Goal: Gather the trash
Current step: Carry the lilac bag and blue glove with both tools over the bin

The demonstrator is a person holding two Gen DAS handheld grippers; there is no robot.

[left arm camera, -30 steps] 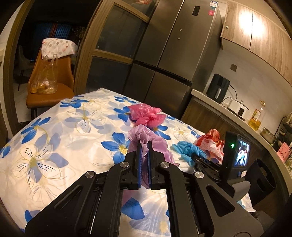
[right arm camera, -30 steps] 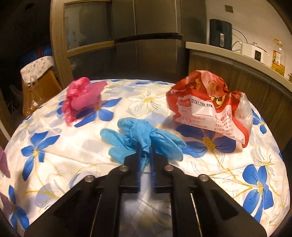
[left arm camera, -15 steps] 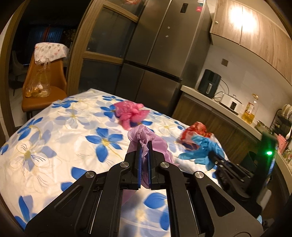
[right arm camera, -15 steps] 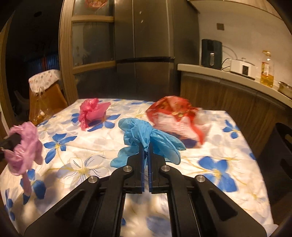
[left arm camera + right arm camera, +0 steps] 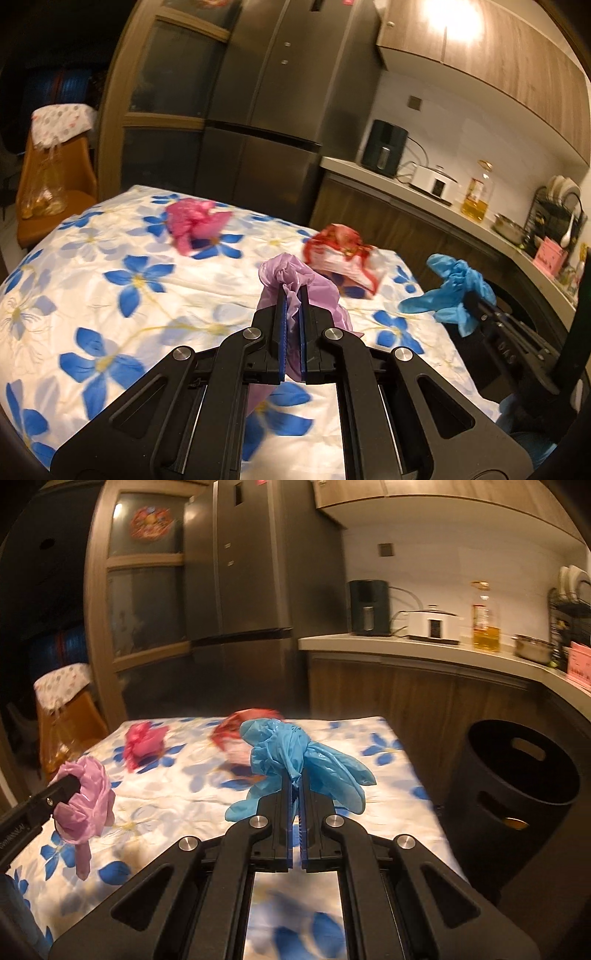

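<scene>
- blue glove pinched in our right gripper, lilac bag in left gripper, both above the tabletop.
- black bin at right.
- risk: thin film slips from the fingers, missing the bin.

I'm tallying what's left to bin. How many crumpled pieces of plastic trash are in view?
4. A lilac plastic bag in the left gripper, a blue plastic bag in the right gripper, and a pink bag and a red-and-white wrapper on the floral tablecloth.
</scene>
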